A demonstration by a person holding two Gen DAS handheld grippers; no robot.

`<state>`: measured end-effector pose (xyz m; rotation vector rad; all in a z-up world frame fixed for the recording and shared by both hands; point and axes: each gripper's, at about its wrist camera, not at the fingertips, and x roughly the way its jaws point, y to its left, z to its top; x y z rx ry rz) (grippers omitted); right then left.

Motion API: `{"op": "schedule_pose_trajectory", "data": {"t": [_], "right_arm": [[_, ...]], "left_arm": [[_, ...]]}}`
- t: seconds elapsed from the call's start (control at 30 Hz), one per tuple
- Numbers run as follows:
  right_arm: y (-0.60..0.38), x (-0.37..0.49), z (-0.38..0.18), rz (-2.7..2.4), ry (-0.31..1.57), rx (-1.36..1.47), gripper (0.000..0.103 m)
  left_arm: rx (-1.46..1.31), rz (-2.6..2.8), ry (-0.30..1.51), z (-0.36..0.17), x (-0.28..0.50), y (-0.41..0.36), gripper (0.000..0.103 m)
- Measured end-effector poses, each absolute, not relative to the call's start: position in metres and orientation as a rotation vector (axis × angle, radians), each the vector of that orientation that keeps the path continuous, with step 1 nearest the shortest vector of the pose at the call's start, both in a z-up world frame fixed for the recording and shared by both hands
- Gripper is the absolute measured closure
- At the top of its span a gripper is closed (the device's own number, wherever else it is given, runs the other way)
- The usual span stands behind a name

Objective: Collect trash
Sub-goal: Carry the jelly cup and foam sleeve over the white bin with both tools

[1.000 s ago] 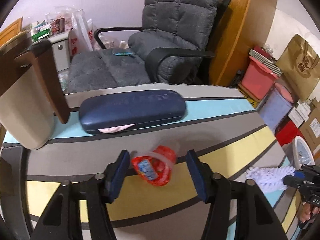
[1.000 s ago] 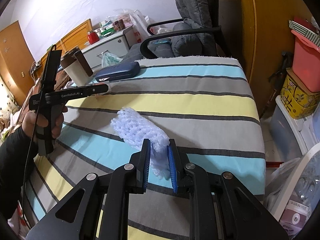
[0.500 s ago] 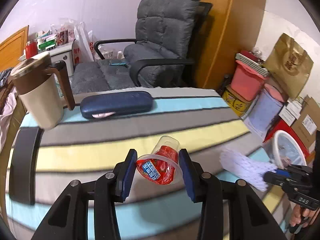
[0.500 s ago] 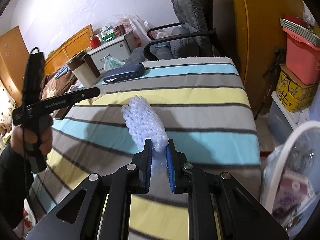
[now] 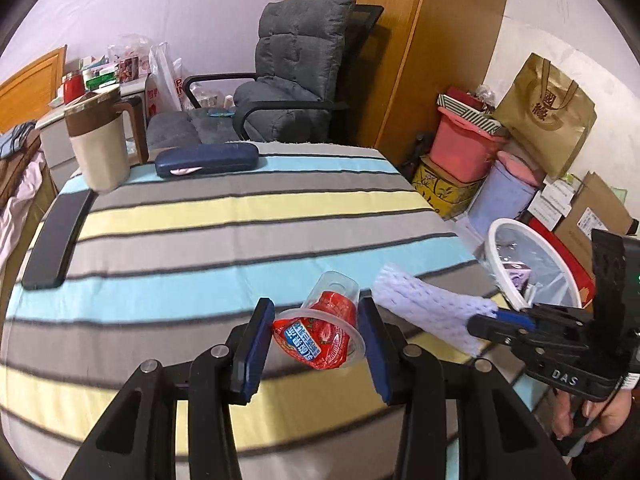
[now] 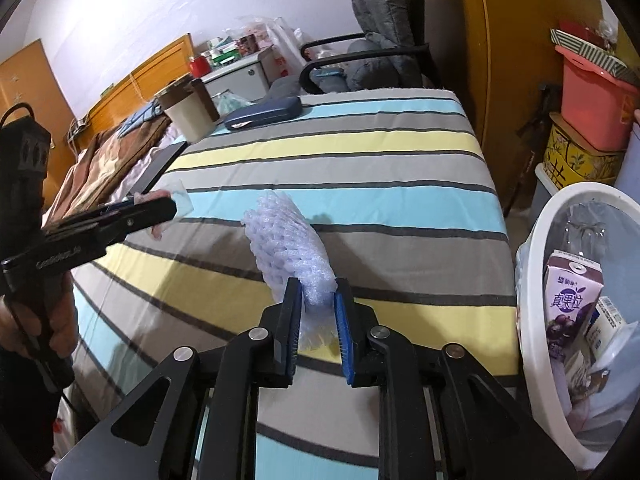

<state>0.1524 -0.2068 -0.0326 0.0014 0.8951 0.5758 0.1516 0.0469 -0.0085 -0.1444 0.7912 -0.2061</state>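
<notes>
Striped tabletop (image 5: 240,216) holds no loose trash I can see. Your left gripper (image 5: 316,344) is clamped on the jelly cup (image 5: 320,332); right gripper (image 6: 316,312) fingers are opening around the foam net (image 6: 288,248). Both items are near the right edge, not yet in the bin (image 6: 536,240), which already holds cartons.

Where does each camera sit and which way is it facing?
Left wrist: on the left claw, looking down across the striped table; it holds a jelly cup, right claw and hand at right.
Right wrist: on the right claw, its jaws opening around a foam net; left claw at left.
Shared: table, net, trash bin, glasses case.
</notes>
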Motion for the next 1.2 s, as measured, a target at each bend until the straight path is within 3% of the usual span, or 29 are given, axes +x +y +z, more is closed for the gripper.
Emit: {"op": "schedule_pose_trajectory", "data": {"t": [0.07,0.13,0.2,0.43,0.47,0.5,0.53,0.63,1.2], "right_arm": [[-0.206,0.153,-0.030,0.578,0.883,-0.001,0.070],[-0.205,0.153,-0.028,0.586,0.874,-0.003,0.048],[-0.203,0.155,-0.028,0.604,0.865,-0.007,0.047],[-0.190,0.160,-0.044,0.632,0.918,-0.023,0.049],[-0.188,0.159,-0.046,0.637,0.924,-0.023,0.054],[-0.186,0.158,-0.048,0.642,0.932,-0.020,0.070],[-0.186,0.158,-0.048,0.643,0.938,-0.016,0.075],[-0.189,0.154,-0.045,0.638,0.928,-0.005,0.079],[-0.217,0.122,-0.009,0.601,0.822,0.083,0.080]], "left_arm": [[-0.161,-0.206,0.789,-0.009,0.144,0.048,0.060],[-0.179,-0.205,0.790,-0.010,0.138,0.048,0.060],[-0.179,-0.203,0.792,-0.012,0.133,0.047,0.060],[-0.188,-0.187,0.804,-0.019,0.127,0.044,0.060],[-0.189,-0.185,0.803,-0.020,0.125,0.044,0.060],[-0.191,-0.182,0.803,-0.021,0.123,0.043,0.060],[-0.194,-0.182,0.804,-0.021,0.122,0.043,0.060],[-0.200,-0.185,0.807,-0.023,0.119,0.043,0.060],[-0.188,-0.196,0.766,-0.005,0.096,0.014,0.060]]}}
